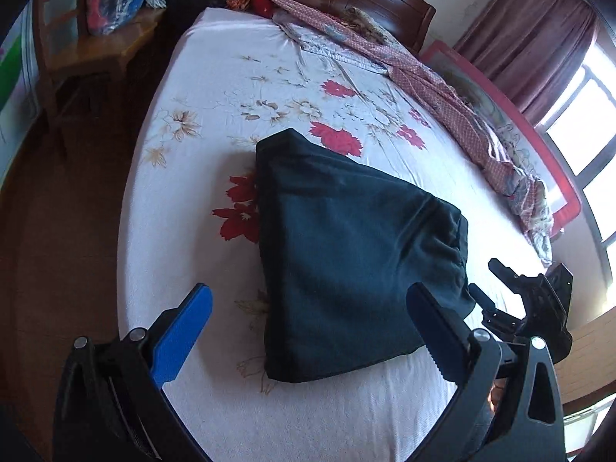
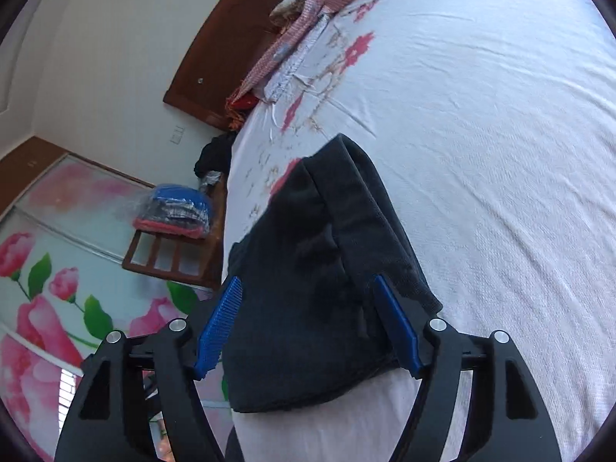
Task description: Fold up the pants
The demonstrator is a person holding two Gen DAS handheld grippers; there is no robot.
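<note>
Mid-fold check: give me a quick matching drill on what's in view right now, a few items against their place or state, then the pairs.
Items:
1. pants
2. left gripper
3. patterned blanket
4. plastic-wrapped bundle

Descriptions:
A. bunched along the far side of the bed
B. on the wooden chair beside the bed
C. dark, folded, lying on the floral sheet
D. jaws open, empty, over the near edge of the bed

Pairs: 1-C, 2-D, 3-A, 4-B
</note>
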